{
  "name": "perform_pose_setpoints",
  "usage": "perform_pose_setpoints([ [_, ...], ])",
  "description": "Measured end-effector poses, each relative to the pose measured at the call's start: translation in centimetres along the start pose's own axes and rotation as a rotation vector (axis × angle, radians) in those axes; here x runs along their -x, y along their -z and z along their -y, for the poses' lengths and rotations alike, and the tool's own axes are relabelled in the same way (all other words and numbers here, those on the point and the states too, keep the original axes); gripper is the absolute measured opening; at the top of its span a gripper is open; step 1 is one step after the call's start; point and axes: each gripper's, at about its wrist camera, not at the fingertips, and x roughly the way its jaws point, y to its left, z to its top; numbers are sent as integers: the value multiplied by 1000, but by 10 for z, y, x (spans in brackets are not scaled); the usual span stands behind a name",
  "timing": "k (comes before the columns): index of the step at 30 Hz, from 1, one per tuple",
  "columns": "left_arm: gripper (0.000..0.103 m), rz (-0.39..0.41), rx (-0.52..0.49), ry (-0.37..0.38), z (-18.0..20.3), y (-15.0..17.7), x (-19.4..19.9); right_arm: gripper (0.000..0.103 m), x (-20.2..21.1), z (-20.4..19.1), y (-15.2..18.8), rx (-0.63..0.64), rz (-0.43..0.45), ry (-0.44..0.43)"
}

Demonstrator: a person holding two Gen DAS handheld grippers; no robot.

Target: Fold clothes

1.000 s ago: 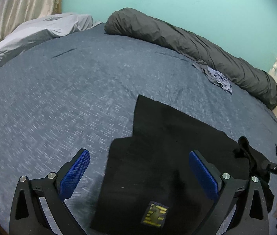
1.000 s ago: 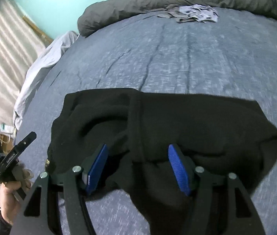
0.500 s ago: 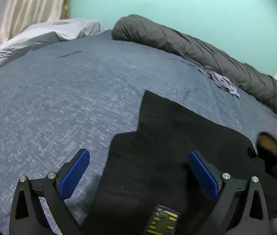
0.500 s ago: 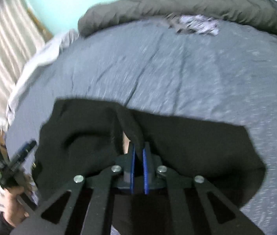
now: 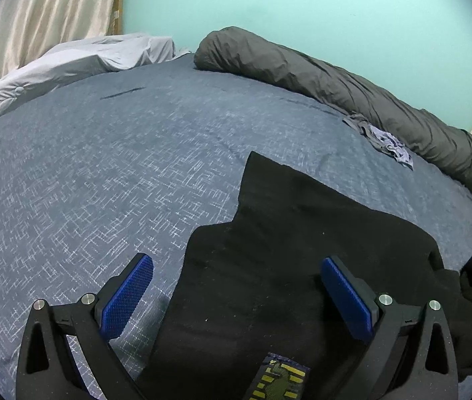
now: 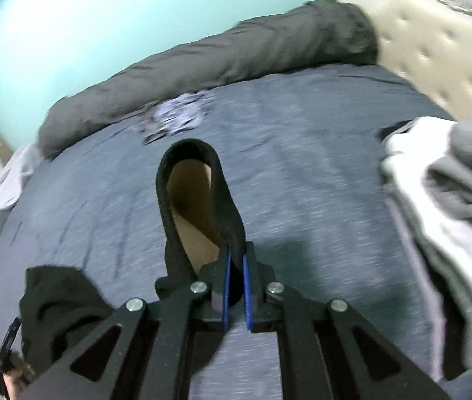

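- Garment (image 5: 302, 266), black, lies flat on the bed (image 5: 102, 183) right under and ahead of the left tool (image 5: 236, 286), which hangs wide with nothing in it.
- Right tool (image 6: 234, 291) is pinched on one edge, lifted; a loop of hem (image 6: 199, 180) pokes up past its tips.
- Long side runs off to the left tool's right, so I'd guess the right one carries the fold over.
- Grey clothes pile (image 6: 446, 220) sits off to its right.

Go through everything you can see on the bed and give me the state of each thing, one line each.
Left tongs: open, hovering over the garment.
Right tongs: shut on the black garment's edge.
Black garment: mostly flat, one edge lifted.
Dark grey duvet: rolled up.
Small patterned cloth: crumpled.
Grey and white clothes: piled, unfolded.
Light grey sheet: bunched.
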Motion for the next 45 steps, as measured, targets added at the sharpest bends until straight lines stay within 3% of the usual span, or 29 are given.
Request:
perform_pose_setpoints([
  [10,103,-5,-2,-6,-2,1,-1,6,24,41,-48,-17,95,164],
  [15,103,-2,10,-7,-4,-1,-1,6,52,64,-73,-68,211,288],
  [18,103,-8,16,-8,-6,-1,-3,6,56,76,-75,-122,209,310],
  [24,103,-9,19,4,-5,-2,-1,13,32,80,-55,-121,84,393],
  [26,103,-8,22,5,-5,-2,-1,31,35,70,-43,-109,113,366],
  [27,103,-8,23,5,-6,-2,-1,50,37,66,-38,-93,124,350],
  [28,103,-8,24,6,-6,-2,-1,55,38,61,-32,-78,135,335],
  [31,103,-8,27,7,-7,-3,0,55,34,42,-13,-46,108,199],
  [39,103,7,22,20,-5,-5,6,55,-29,-25,62,8,-167,-110],
  [45,103,15,24,31,-8,-5,13,60,-43,-64,98,29,-245,-158],
])
